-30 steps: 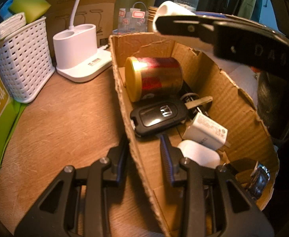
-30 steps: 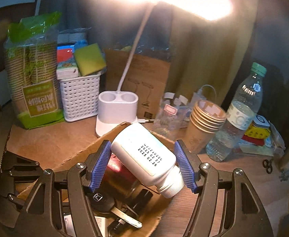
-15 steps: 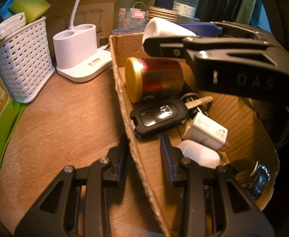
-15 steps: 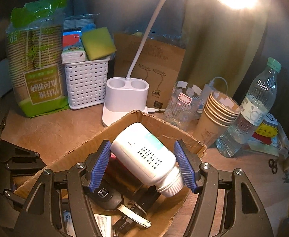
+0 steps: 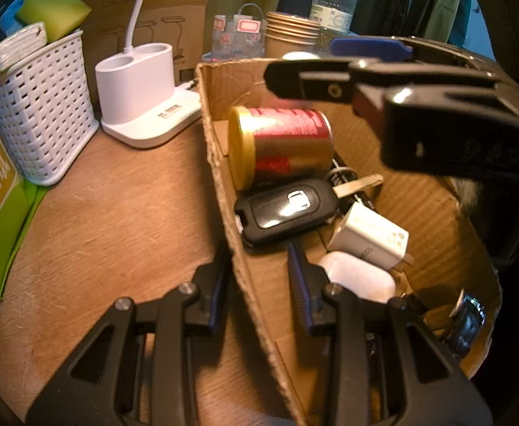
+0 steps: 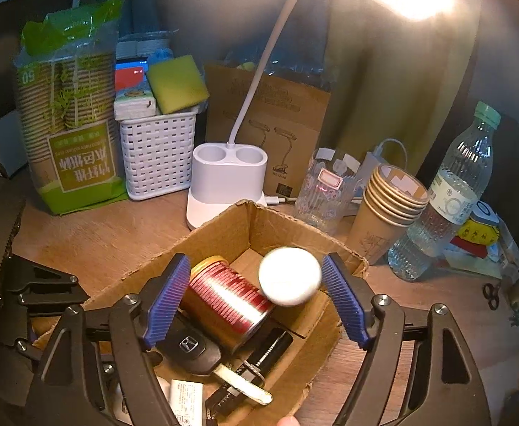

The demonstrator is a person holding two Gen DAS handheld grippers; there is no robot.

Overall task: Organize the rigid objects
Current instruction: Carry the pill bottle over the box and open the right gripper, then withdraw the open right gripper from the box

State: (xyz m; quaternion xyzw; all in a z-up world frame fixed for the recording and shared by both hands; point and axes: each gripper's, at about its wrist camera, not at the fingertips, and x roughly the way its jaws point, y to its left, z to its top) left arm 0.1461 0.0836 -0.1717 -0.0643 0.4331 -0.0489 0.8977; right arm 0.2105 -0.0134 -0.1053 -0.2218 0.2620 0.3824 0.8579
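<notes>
Now the right gripper (image 6: 255,300) hung over the box (image 6: 223,230), its jaws having just been opening, and they stood wide. Between the blue pads (image 6: 344,301), touching neither, sat the white bottle (image 6: 289,276), seen end-on and a little blurred, nearer the right pad than the left. Just below it and toward the left pad lay the red tin (image 6: 223,301) on its side. Closer to the gripper's body lay the car key (image 6: 192,349), a dark tube (image 6: 270,351) and a white charger (image 6: 186,401).

On the other side, the left gripper (image 5: 259,280) stood narrow, clamped on the box's near wall (image 5: 255,305), one pad outside and one inside. Just ahead of its inner pad lay the key (image 5: 284,209), with the tin (image 5: 280,145) beyond it. To the right of that pad sat the charger (image 5: 369,234) and a white case (image 5: 358,280). Only a sliver of the bottle (image 5: 300,55) showed, far ahead behind the right gripper's finger (image 5: 330,85).
</notes>
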